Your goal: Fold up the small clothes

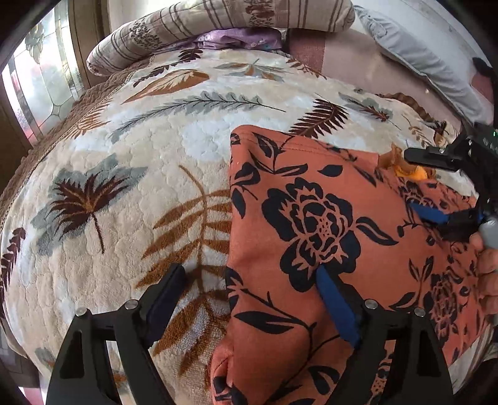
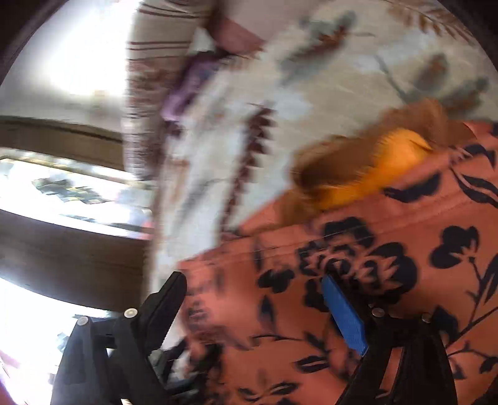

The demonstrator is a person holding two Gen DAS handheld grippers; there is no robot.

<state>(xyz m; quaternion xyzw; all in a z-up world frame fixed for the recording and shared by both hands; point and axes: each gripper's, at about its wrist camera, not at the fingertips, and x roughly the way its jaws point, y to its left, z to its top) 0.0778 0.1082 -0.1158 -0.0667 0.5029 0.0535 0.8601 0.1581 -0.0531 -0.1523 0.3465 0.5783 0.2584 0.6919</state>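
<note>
The orange floral garment (image 1: pixel 326 249) lies flat on the leaf-patterned plush blanket (image 1: pixel 140 187), apparently already doubled over with a straight left edge, so my reading is that one fold has just been laid and both tools are free between folds. The left gripper (image 1: pixel 249 289) hovers over that left edge with its jaws spread wide, one finger above the blanket and the other above the garment, clamping nothing. The right gripper (image 1: pixel 414 183) sits at the garment's far right corner, also spread wide with no cloth pinched; its own view is smeared by motion blur. The next move likely calls for pinching two corners of the garment on one side and carrying them across for a further fold. A small amber and yellow cloth (image 2: pixel 389 162) lies against the garment's far edge and could snag in a grip there. Beyond the garment, a striped pillow (image 1: pixel 218 21), a purple cloth (image 1: pixel 239 39) and a grey pillow (image 1: pixel 420 56) sit well apart.
</note>
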